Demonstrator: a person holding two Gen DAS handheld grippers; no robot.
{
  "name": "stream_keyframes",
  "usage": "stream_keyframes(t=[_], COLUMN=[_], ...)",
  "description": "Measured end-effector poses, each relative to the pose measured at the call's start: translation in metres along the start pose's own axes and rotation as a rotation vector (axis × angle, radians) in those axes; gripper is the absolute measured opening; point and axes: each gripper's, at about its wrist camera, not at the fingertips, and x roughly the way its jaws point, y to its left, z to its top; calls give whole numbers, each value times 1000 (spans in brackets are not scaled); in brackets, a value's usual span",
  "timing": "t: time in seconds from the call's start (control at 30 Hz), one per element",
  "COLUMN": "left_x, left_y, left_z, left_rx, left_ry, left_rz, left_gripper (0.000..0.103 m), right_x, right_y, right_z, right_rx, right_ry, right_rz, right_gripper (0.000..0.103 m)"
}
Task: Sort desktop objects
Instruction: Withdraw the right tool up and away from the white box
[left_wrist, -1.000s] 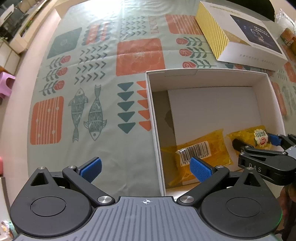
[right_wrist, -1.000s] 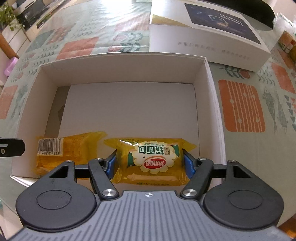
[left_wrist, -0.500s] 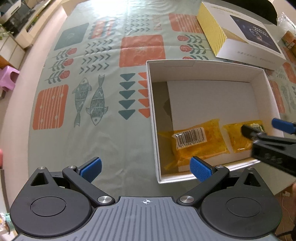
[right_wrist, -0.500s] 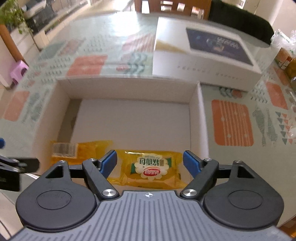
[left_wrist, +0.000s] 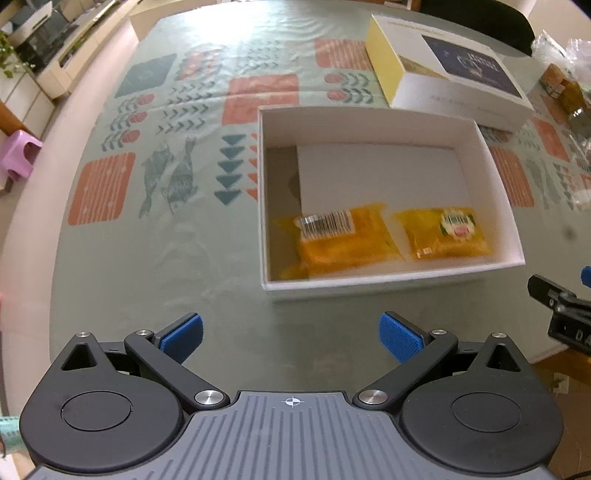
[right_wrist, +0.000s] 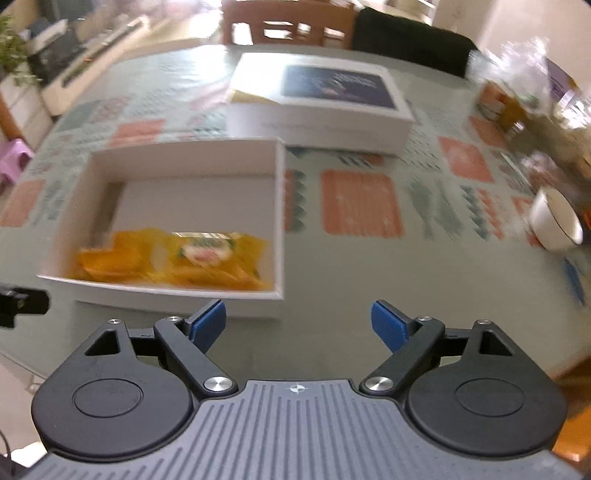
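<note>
Two yellow snack packets lie side by side along the near wall of an open white box (left_wrist: 495, 173) (right_wrist: 279, 206). The barcode packet (left_wrist: 341, 236) (right_wrist: 107, 258) is on the left, the packet with a green and red label (left_wrist: 441, 236) (right_wrist: 214, 258) on the right. My left gripper (left_wrist: 291, 334) is open and empty over bare tablecloth, short of the box's near wall. In the right wrist view my right gripper (right_wrist: 297, 325) also stands open and empty, just outside the box's near right corner. Its black tip (left_wrist: 557, 299) shows at the right edge of the left wrist view.
A closed white box with a dark lid picture and yellow side (left_wrist: 447, 77) (right_wrist: 321, 99) sits behind the open one. A white bowl (right_wrist: 554, 221) and blurred packaged items (right_wrist: 509, 103) are at the right. Chairs (right_wrist: 288, 22) stand beyond the table, a purple stool (left_wrist: 16, 153) at the left.
My right gripper opened, left the labelled packet in the box, and drew back out to the right. My left gripper also backed away from the box, still open.
</note>
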Motion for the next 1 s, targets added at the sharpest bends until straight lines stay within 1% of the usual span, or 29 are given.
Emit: stream_keyframes(t=[0.13, 0.33, 0.5, 0.8, 1.0], left_x=[-2, -10, -13, -10, -7], left_y=[-7, -14, -19, -31, -41], left_z=[-16, -30, -34, -26, -11], left_rx=[2, 2, -2, 13, 65], left_ry=[15, 7, 2, -6, -4], left_rz=[1, -4, -15, -16, -16], left_gripper=[103, 103, 103, 103, 103], right_x=[-8, -18, -23, -28, -20], right_y=[-2, 2, 7, 3, -2], right_z=[-13, -29, -35, -29, -17], right_rx=[-5, -23, -46, -58, -42], right_ry=[5, 18, 15, 2, 5], right_rz=[-56, -24, -9, -2, 1], right_gripper=[103, 103, 103, 103, 103])
